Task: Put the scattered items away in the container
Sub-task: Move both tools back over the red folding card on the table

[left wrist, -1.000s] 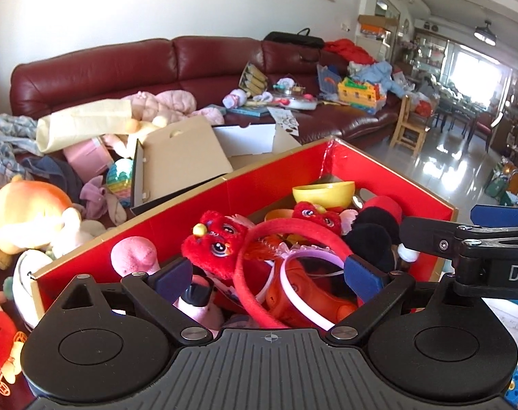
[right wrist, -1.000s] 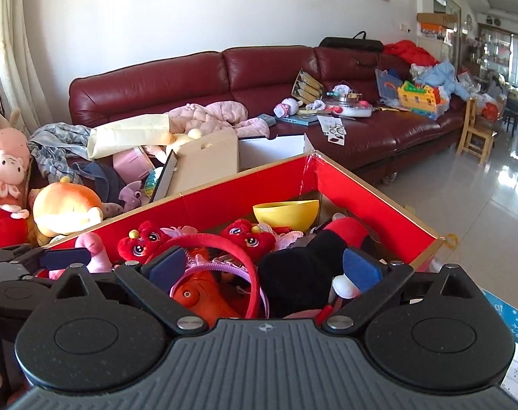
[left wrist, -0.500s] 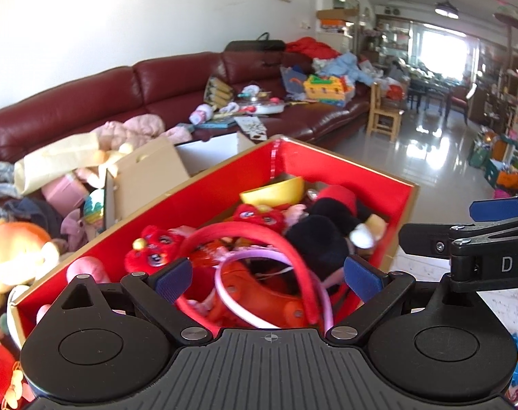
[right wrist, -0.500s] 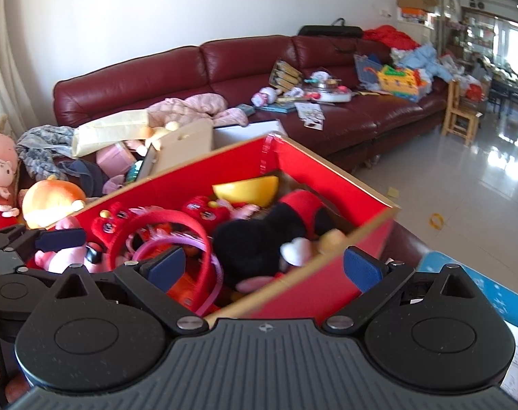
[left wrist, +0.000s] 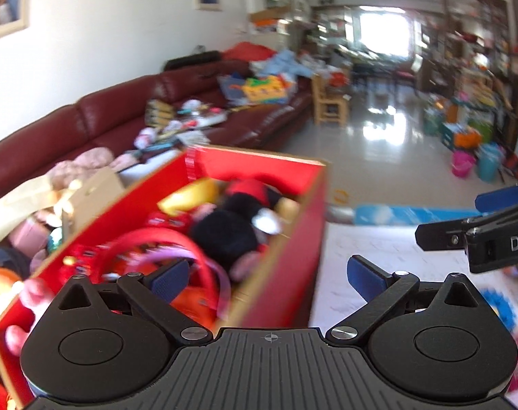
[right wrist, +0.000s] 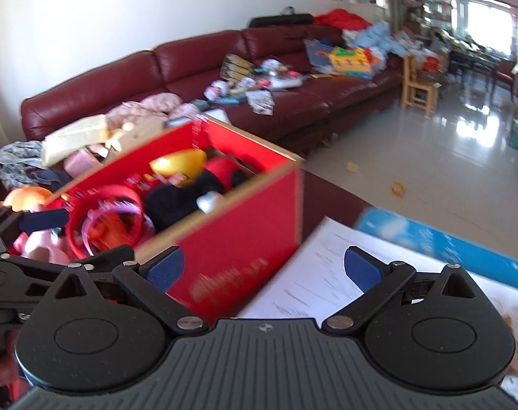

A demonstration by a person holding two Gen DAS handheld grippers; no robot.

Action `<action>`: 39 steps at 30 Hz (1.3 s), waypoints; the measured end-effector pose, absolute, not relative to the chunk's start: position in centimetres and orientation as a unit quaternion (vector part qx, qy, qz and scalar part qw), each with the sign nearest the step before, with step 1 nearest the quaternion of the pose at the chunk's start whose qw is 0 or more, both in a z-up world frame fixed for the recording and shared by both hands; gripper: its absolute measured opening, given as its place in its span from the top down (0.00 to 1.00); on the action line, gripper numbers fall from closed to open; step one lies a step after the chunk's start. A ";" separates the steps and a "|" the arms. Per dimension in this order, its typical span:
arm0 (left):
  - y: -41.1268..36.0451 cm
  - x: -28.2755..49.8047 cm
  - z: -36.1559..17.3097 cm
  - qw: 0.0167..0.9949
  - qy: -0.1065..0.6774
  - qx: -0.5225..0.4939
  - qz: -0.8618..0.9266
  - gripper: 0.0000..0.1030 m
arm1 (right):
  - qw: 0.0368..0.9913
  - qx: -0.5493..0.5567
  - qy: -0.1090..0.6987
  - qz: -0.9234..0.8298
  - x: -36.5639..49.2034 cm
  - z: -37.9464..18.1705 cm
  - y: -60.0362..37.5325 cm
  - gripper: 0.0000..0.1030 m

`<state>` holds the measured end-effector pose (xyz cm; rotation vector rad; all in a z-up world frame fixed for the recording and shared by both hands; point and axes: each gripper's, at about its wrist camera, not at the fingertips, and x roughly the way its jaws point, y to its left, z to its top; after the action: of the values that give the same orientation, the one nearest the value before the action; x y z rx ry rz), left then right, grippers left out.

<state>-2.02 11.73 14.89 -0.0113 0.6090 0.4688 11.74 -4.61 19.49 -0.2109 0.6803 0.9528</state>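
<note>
A red cardboard box (left wrist: pixel 293 239) (right wrist: pixel 245 225) holds several toys: a black and red plush (left wrist: pixel 231 225) (right wrist: pixel 180 198), a yellow bowl (left wrist: pixel 190 194) (right wrist: pixel 177 164), and red and pink headbands (left wrist: pixel 177 249) (right wrist: pixel 105 212). My left gripper (left wrist: pixel 269 278) is open and empty, over the box's near right corner. My right gripper (right wrist: pixel 262 270) is open and empty, in front of the box's right side, above white paper (right wrist: pixel 327 266). The right gripper's arm (left wrist: pixel 480 235) shows at the right of the left wrist view. The picture is blurred by motion.
A dark red sofa (right wrist: pixel 190 65) strewn with clothes, books and toys runs behind the box. Plush toys (right wrist: pixel 26 194) and a cardboard lid (left wrist: pixel 91 191) lie left. A blue board (right wrist: pixel 446 239) lies beside the paper. A wooden chair (right wrist: pixel 419 85) and shiny tiled floor (left wrist: pixel 388 157) are to the right.
Both views have swung right and pulled back from the box. The box has shifted left in the frames, and the white paper and open floor have come into view. Both grippers stay open.
</note>
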 end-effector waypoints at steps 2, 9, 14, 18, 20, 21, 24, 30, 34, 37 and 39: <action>10.0 -1.3 13.2 0.927 0.314 0.010 0.207 0.00 | 0.833 -0.099 0.337 0.428 12.3 18.1 -6.6 0.03; 4.6 0.9 4.7 0.905 0.404 0.045 0.124 0.00 | 0.836 -0.068 0.418 0.350 14.1 11.6 -13.3 0.03; 0.8 1.6 -0.4 0.886 0.451 0.090 0.056 0.04 | 0.819 -0.040 0.481 0.310 14.4 6.8 -16.8 0.03; -2.1 1.5 -2.2 0.882 0.454 0.129 0.002 0.04 | 0.801 -0.002 0.527 0.285 14.8 4.0 -18.6 0.03; -3.2 1.4 -2.9 0.879 0.454 0.141 -0.022 0.04 | 0.793 0.016 0.539 0.282 14.9 3.1 -19.2 0.03; -3.8 1.5 -2.9 0.878 0.454 0.146 -0.034 0.04 | 0.789 0.021 0.544 0.284 15.0 3.0 -19.2 0.03; -5.1 1.8 -3.7 0.876 0.454 0.151 -0.065 0.04 | 0.780 0.025 0.550 0.297 14.8 2.7 -19.1 0.03; -6.8 2.7 -5.1 0.872 0.455 0.148 -0.101 0.04 | 0.769 0.042 0.561 0.304 15.7 1.6 -18.8 0.03; -7.7 3.1 -5.6 0.872 0.456 0.138 -0.116 0.04 | 0.756 0.064 0.571 0.314 16.1 1.2 -18.7 0.03; -8.3 3.5 -5.8 0.871 0.457 0.131 -0.123 0.04 | 0.755 0.064 0.572 0.312 16.5 0.9 -18.5 0.03; -8.6 3.8 -6.0 0.869 0.459 0.130 -0.128 0.05 | 0.756 0.058 0.575 0.307 16.7 0.5 -18.6 0.03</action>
<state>3.85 -8.61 -6.01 0.2716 0.9609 -0.2674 16.73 -18.57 0.48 0.1264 1.2530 0.6696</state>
